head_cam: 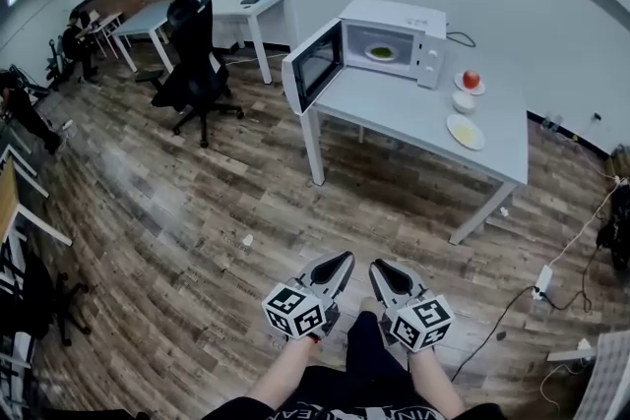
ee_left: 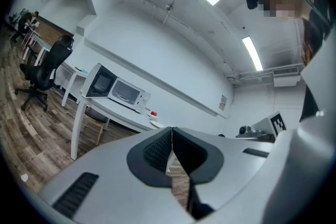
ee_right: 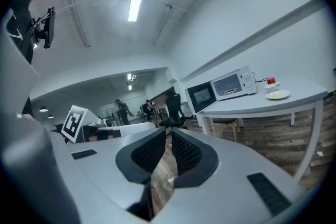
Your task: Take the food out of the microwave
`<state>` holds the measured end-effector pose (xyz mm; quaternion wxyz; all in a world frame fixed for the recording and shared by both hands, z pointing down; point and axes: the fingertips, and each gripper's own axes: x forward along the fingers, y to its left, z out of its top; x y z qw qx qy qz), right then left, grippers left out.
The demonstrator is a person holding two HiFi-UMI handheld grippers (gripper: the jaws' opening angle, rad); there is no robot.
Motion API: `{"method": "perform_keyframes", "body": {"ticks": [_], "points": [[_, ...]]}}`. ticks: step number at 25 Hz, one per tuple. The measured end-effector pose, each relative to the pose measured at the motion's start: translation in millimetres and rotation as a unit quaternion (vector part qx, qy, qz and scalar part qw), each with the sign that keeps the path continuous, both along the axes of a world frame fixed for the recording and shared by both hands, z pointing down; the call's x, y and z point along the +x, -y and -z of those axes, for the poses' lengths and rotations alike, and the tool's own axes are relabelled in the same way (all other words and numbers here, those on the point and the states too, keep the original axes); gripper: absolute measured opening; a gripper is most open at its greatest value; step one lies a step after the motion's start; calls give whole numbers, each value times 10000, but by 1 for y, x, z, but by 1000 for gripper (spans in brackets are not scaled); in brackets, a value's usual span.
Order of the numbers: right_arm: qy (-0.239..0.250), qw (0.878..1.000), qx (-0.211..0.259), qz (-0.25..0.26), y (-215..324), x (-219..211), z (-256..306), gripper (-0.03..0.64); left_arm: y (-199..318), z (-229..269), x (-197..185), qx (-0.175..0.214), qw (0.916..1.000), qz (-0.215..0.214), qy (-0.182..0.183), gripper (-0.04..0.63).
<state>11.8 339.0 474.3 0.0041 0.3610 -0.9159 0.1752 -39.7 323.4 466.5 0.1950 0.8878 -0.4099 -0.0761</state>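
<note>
The white microwave stands on the grey table with its door swung open to the left. Inside it sits a plate of green food. My left gripper and right gripper are side by side low in the head view, well short of the table, over the wooden floor. Both point level toward the table, jaws together, nothing between them. The left gripper view shows its gripper and the microwave far off. The right gripper view shows its gripper and the microwave.
Right of the microwave on the table are a red apple on a saucer, a small white bowl and a plate with something yellow. A black office chair stands left of the table. Cables trail on the floor at right.
</note>
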Motion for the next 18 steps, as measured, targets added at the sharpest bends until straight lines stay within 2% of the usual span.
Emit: {"method": "perform_keyframes", "body": {"ticks": [5, 12, 18], "points": [[82, 9997, 118, 179, 54, 1, 11, 52, 55, 6, 8, 72, 10000, 16, -1, 9], [57, 9999, 62, 126, 138, 18, 11, 54, 136, 7, 22, 71, 10000, -6, 57, 10], [142, 9998, -8, 151, 188, 24, 7, 52, 187, 4, 30, 31, 10000, 18, 44, 11]]}}
